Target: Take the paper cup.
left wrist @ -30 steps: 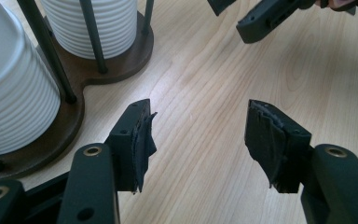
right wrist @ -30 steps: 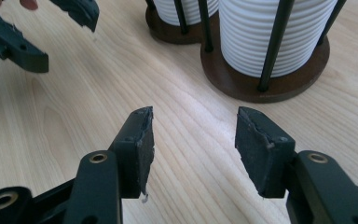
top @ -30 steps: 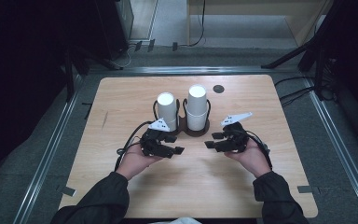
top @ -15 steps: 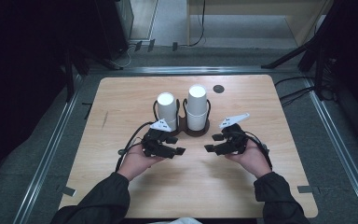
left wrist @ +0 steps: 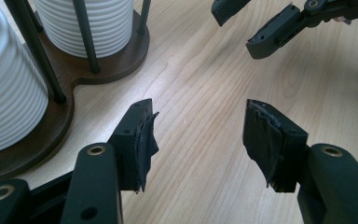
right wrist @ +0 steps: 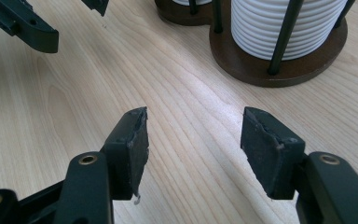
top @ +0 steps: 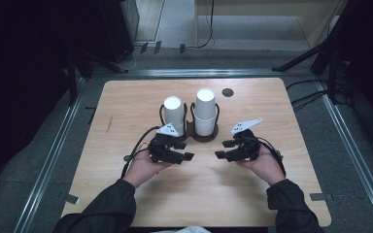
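The left tongs [top: 184, 150] and right tongs [top: 223, 149] hover low over the counter [top: 272, 194], tips turned toward each other, with a strip of bare wood between them. Both stand partly open. In each gripper view the two black pads are well apart, with only wood grain showing between them, and neither pair has hold of anything.

From that gap, the cup holder [right wrist: 242, 65] sits at twelve o'clock, near the middle of the counter. It is a dark wooden base with thin upright rods. It carries two stacks of white cups, the left stack [top: 174, 114] and the taller right stack [top: 206, 109]. The left tongs are just beside the base, which lies at about one o'clock from them. From the right tongs the base lies at about eleven o'clock, a little farther off. Neither pair touches the holder or the cups.

A small dark disc [top: 228, 92] lies at one o'clock from the holder, near the far edge.

Bare counter runs out to the side edges at nine and three o'clock, and toward the near edge at six o'clock, where the person's sleeves cross it. Behind the holder, at twelve o'clock, the strip of counter before the far edge is narrower. The rounded corners are unobstructed. Metal rails on the floor run along both sides of the counter.
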Demonstrator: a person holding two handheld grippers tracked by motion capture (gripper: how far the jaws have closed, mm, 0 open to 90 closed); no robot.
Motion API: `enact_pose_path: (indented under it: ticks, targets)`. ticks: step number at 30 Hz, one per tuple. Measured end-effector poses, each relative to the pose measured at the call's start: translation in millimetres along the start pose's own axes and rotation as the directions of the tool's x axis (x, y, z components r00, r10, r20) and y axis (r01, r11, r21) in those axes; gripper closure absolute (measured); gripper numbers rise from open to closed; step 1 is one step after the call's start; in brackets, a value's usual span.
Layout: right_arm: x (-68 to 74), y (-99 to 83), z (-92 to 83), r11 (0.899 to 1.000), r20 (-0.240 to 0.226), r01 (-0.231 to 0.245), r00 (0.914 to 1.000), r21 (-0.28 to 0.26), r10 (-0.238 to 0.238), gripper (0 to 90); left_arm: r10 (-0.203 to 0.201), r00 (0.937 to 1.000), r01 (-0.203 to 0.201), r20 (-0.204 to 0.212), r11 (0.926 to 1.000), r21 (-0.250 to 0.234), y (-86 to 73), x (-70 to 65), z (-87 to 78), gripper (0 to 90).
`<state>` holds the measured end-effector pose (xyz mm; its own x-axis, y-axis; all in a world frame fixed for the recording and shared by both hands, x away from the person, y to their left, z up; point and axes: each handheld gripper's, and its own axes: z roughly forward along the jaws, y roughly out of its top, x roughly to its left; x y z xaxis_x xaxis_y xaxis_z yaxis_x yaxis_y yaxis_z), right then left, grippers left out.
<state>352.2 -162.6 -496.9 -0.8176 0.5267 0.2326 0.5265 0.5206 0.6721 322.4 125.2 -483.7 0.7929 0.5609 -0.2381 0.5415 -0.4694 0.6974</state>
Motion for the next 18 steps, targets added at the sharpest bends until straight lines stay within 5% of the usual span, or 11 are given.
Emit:
enact_pose_path:
  ticks: [10, 18]
  targets:
    - [-2.2, -2.9, -6.4, 1.000, 0.013, 0.000, 0.9999, -0.013, 0.000, 40.5, -0.018, 0.9993, 0.016, -0.034, 0.9993, -0.034, 3.2, -2.1, 2.1, 49.8]
    - [-8.0, -0.3, -18.4, 0.999, 0.032, 0.001, 0.9995, -0.032, 0.000, 38.7, -0.013, 0.9937, 0.003, -0.112, 0.9965, -0.083, 13.1, -13.5, 4.6, 58.8]
